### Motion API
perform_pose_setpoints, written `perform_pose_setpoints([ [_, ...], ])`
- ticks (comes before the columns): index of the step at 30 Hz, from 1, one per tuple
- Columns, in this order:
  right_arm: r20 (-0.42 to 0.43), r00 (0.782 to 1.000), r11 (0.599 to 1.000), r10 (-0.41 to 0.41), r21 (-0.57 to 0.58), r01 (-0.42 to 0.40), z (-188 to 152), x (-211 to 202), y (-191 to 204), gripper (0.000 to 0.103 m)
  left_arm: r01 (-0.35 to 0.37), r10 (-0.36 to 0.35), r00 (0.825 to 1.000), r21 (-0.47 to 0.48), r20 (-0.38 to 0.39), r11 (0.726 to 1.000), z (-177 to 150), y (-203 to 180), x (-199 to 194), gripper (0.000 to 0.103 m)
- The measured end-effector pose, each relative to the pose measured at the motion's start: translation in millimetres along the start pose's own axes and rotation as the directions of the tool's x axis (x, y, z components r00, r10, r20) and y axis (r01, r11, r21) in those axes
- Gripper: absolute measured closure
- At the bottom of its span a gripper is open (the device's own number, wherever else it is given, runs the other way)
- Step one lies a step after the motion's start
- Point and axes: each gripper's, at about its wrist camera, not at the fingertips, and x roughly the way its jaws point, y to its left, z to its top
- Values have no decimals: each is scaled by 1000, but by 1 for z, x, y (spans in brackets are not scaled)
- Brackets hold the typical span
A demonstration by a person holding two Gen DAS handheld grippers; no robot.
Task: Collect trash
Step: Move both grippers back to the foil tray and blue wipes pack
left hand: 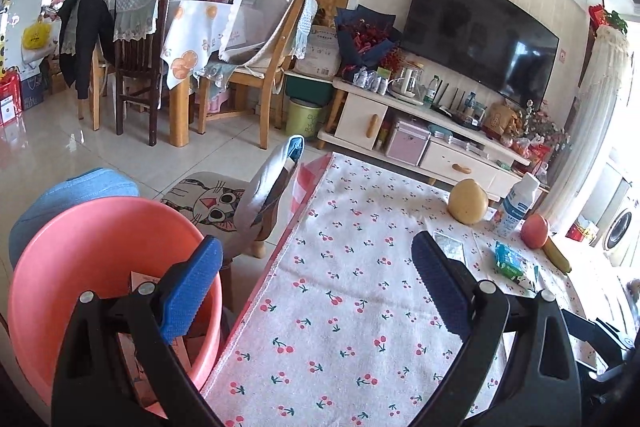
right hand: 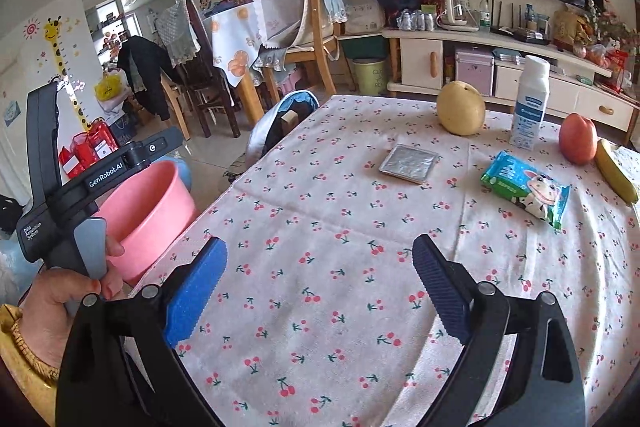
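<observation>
Off the left edge of your table (right hand: 320, 267) the basin (right hand: 148, 211) is sitting lower down, with some card or paper lying in it. Across the table's far side the pear (right hand: 460, 109), the bottle (right hand: 529, 103), the apple (right hand: 577, 138) and the banana (right hand: 616, 169) are lining up left to right. The foil packet (right hand: 408, 163) is lying just before the pear, and the wrapper (right hand: 526, 189) is lying to its right, before the bottle and the apple.

Silver foil packet (right hand: 409, 163) and green wrapper (right hand: 525, 190) (cow-printed) lie flat, apart.
</observation>
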Motion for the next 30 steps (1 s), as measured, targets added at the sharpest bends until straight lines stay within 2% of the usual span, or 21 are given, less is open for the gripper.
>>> perform_pose_setpoints([
  [6, 25, 999, 999, -25, 48, 24, -7, -14, -32, 10, -5, 6, 999, 22, -37, 1000, -7, -22, 6, 7],
  [14, 44, 998, 994, -50, 96, 45, -14, -29, -64, 10, 21, -11, 997, 127, -79, 992, -19, -71, 13, 7],
  [21, 53, 997, 991, -59, 126, 52, -13, -40, -92, 9, 51, -27, 983, 126, -184, 991, -32, -97, 28, 7],
  [30, 39, 996, 983, -80, 166, 73, -8, -37, -132, 9, 130, -83, 967, 184, -242, 974, -46, -125, 40, 7],
])
